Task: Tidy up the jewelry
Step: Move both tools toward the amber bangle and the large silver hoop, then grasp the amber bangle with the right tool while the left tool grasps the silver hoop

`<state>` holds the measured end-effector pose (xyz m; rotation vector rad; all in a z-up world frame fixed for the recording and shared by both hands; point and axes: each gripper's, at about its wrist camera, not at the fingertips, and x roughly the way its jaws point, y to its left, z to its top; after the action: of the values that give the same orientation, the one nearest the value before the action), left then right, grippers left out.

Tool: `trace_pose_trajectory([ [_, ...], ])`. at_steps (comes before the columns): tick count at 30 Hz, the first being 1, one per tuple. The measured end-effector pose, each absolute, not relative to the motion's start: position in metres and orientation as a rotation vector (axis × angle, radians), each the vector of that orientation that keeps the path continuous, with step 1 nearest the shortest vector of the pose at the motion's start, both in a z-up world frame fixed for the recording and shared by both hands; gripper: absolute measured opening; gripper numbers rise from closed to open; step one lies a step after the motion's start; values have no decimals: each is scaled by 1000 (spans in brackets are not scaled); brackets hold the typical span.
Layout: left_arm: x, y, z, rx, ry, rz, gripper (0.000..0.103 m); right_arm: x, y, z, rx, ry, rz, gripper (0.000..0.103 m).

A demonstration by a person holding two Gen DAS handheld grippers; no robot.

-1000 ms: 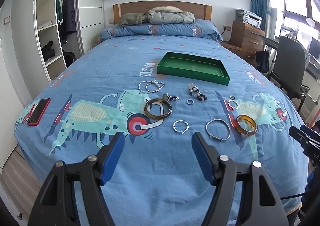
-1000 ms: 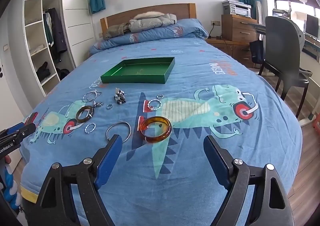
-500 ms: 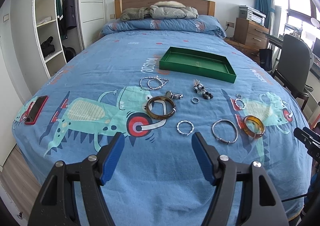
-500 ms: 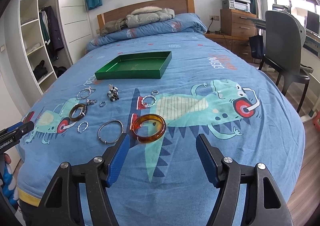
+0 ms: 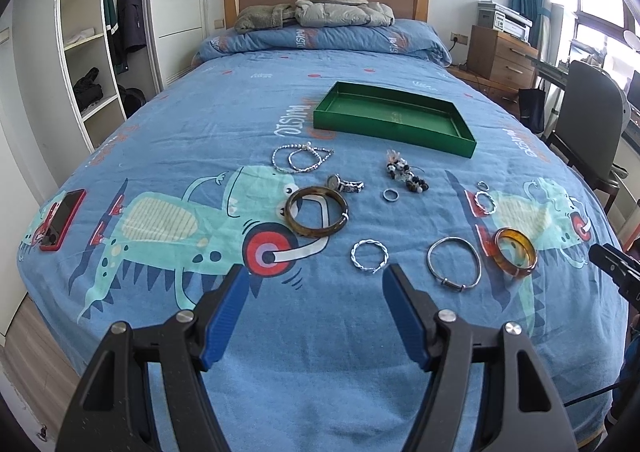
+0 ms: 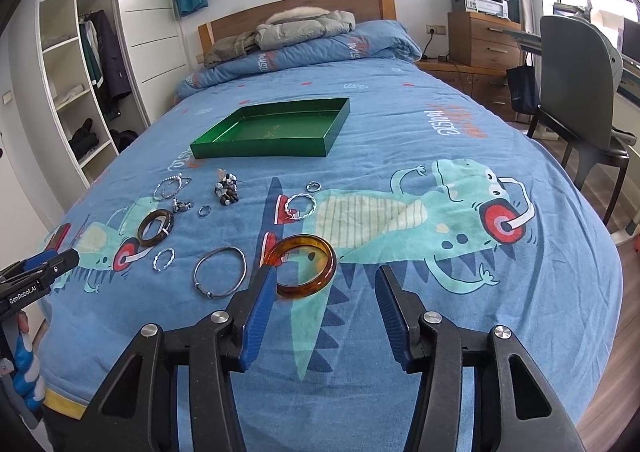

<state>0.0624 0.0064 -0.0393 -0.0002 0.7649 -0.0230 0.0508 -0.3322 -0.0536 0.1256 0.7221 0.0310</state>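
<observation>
Jewelry lies spread on the blue dinosaur bedspread in front of a green tray (image 5: 394, 124), also in the right wrist view (image 6: 260, 150). My left gripper (image 5: 315, 272) is open with nothing between its fingers, hovering short of a twisted silver bracelet (image 5: 354, 254) and a dark brown bangle (image 5: 292, 214). My right gripper (image 6: 326, 272) has its jaws closing. An amber bangle (image 6: 308, 288) lies on the bed right at the left fingertip, partly between the tips, and the pads do not press on it. A silver bangle (image 6: 196, 272) lies to its left.
Beaded bracelets (image 5: 300, 158), a watch (image 5: 344, 184), a bead cluster (image 5: 404, 172) and small rings (image 5: 390, 195) lie nearer the tray. A red phone (image 5: 62, 218) sits at the bed's left edge. A chair (image 6: 580, 92) stands right of the bed, with shelves on the left.
Both grippers have moved forward and slightly down toward the jewelry. The right jaws have narrowed, and the amber bangle now sits at the left fingertip. The left jaws kept their width.
</observation>
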Motion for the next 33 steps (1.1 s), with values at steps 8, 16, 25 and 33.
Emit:
trace_pose_trajectory([
  [8, 74, -22, -57, -3, 834, -118, 67, 69, -338, -66, 137, 755, 63, 41],
  [16, 103, -64, -82, -45, 932, -235, 56, 102, -344, -84, 134, 822, 144, 30],
  [25, 146, -92, -117, -10, 1019, -236, 45, 144, -340, -111, 107, 904, 214, 30],
  [33, 164, -112, -136, 80, 1039, -232, 40, 169, -337, -137, 85, 984, 235, 30],
])
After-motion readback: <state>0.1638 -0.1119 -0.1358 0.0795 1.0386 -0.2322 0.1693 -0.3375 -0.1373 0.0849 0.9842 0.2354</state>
